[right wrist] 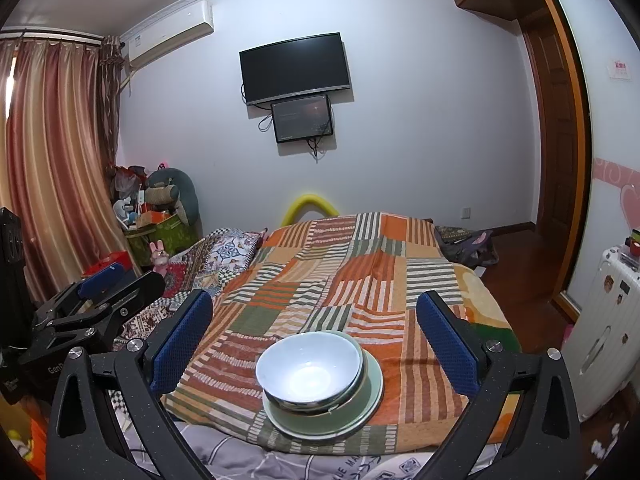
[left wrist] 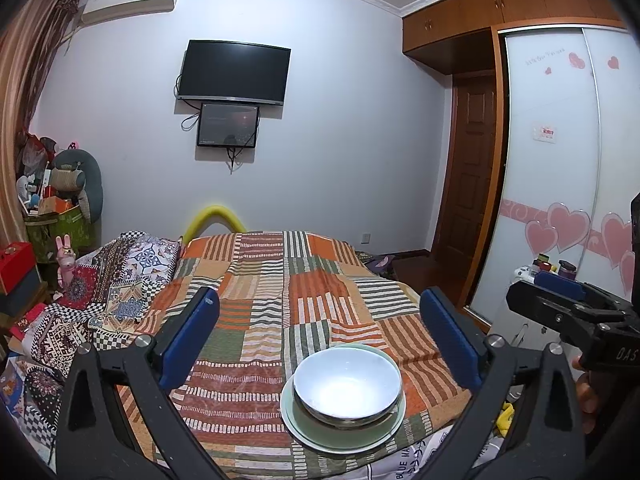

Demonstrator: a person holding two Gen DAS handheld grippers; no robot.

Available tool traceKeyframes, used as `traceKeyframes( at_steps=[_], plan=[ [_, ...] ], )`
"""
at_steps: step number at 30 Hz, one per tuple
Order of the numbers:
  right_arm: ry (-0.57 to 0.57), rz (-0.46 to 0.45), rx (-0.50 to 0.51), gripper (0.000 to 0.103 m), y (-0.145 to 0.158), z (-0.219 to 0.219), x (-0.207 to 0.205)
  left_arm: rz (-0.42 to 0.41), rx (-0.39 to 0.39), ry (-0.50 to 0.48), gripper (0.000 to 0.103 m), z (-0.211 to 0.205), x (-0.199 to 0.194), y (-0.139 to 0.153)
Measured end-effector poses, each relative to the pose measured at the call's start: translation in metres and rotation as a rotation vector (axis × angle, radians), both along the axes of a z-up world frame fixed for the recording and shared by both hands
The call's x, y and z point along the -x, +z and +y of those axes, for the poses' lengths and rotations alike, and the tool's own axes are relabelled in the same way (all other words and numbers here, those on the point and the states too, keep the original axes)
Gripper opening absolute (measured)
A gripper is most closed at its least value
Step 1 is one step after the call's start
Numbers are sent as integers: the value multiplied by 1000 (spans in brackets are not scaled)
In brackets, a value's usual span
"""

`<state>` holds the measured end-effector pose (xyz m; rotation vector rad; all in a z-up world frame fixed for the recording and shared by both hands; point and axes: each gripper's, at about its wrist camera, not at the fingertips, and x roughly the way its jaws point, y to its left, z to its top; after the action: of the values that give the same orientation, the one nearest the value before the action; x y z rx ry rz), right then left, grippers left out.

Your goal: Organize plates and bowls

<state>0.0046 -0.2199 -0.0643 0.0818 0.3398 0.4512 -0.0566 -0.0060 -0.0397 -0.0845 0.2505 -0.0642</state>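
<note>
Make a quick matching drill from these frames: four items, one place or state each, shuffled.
Items:
1. bowl
2. plate
3. television
4. left gripper

Places or states:
A. mounted on the wall
B. open, holding nothing
C. flat on the striped blanket
D. stacked on top of the plate

Pairs: 1-D, 2-C, 3-A, 4-B
</note>
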Motion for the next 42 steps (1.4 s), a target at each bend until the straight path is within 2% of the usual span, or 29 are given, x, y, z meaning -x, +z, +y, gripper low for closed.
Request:
traceKeyframes(
  at_steps=[42],
  plan=[
    [1, 10, 3, 102, 2, 0, -1, 25, 13, -23, 103, 0, -4, -2]
  ],
)
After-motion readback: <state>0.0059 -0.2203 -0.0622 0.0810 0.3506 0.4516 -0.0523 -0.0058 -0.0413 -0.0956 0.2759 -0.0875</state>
